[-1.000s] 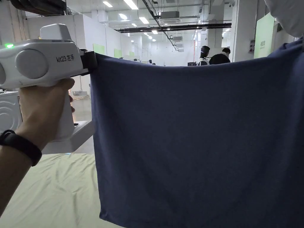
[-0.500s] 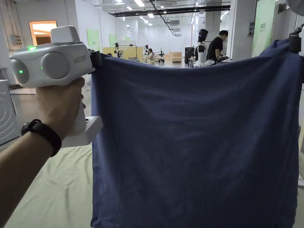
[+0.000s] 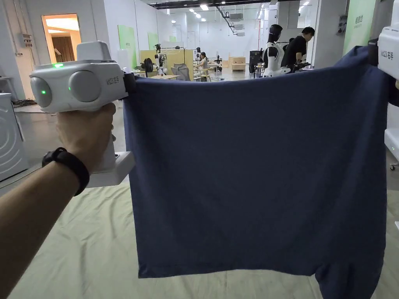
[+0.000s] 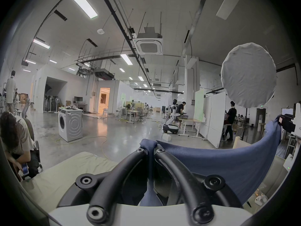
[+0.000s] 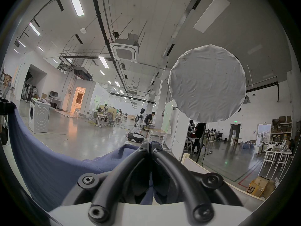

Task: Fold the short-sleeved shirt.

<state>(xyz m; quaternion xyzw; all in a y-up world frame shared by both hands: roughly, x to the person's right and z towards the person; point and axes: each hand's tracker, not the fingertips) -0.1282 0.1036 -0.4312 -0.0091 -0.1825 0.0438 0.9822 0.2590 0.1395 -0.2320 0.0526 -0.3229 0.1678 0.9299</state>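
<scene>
Shirt hangs stretched between left gripper and right gripper, both jaw pairs pinching its top corners.

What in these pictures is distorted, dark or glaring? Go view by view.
Head view: straight lines, sharp; the blue shirt is evenly lit, and the lit doorway glares orange. Left gripper view: fisheye bend, black corners, bright ceiling lights. Right gripper view: same bend and vignette; the right tool is sharp against the shirt.
</scene>
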